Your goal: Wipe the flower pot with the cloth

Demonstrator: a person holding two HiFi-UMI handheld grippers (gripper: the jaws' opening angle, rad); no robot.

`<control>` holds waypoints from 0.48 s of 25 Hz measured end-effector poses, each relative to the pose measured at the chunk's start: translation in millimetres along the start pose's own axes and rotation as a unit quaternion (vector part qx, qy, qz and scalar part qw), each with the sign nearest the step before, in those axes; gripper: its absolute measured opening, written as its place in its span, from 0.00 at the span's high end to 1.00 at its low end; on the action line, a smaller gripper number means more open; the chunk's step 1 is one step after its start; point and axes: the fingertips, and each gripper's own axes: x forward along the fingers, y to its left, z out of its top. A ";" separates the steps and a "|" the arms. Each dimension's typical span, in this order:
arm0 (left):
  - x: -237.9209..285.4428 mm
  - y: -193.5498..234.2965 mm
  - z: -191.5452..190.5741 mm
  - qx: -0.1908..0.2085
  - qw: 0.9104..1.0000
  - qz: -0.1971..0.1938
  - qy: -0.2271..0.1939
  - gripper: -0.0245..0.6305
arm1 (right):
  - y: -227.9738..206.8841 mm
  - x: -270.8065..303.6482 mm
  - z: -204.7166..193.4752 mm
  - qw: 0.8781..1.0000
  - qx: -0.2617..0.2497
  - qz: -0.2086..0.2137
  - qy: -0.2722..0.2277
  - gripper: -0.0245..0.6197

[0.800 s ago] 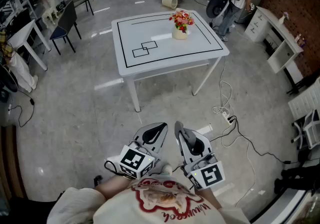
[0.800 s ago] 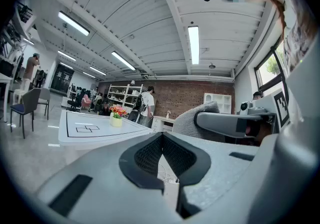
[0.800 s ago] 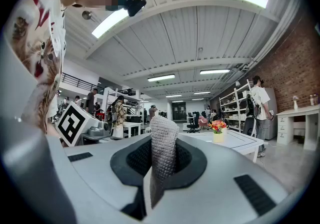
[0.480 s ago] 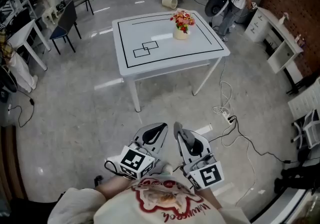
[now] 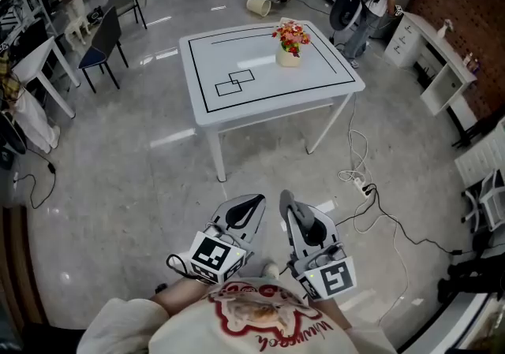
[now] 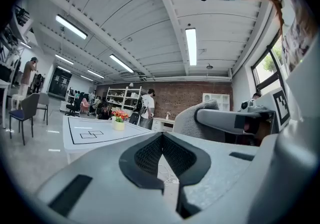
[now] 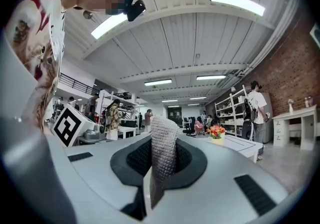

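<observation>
**Cloth in hand, pot across the room.** We stand well back from the white table (image 5: 237, 112) with both grippers held level in front of us. The right gripper (image 5: 286, 204) is clenched on a grey waffle-weave cloth (image 7: 164, 153), and a fold of it stands up between the jaws. The left gripper (image 5: 251, 204) is closed tight on nothing.

The flower pot (image 5: 289, 58), small and pale, holds red and orange flowers (image 5: 289, 31). It sits upright toward the far right of the tabletop, well apart from either gripper.

We judge the step in hand to be the approach. We should walk to the table's right side and step clear of the cable (image 5: 379, 214) trailing on the floor there. The pinch on the cloth should stay firm, with the raised fold leading, so that fabric rather than jaw tips meets the pot.

The pot looks light, though from this far we cannot be sure. It would be wise to open the left gripper and steady the pot's side before wiping, staying below the blooms.
</observation>
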 end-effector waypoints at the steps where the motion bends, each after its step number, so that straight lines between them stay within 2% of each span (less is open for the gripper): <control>1: -2.0 3.6 0.6 0.001 1.000 -0.001 0.001 0.96 | 1.5 3.0 0.1 1.000 0.001 -0.003 0.001 0.92; 12: -27.7 38.4 -9.5 -0.008 1.000 -0.024 0.005 0.96 | 39.2 28.9 -39.8 0.998 0.016 -0.027 0.050 0.92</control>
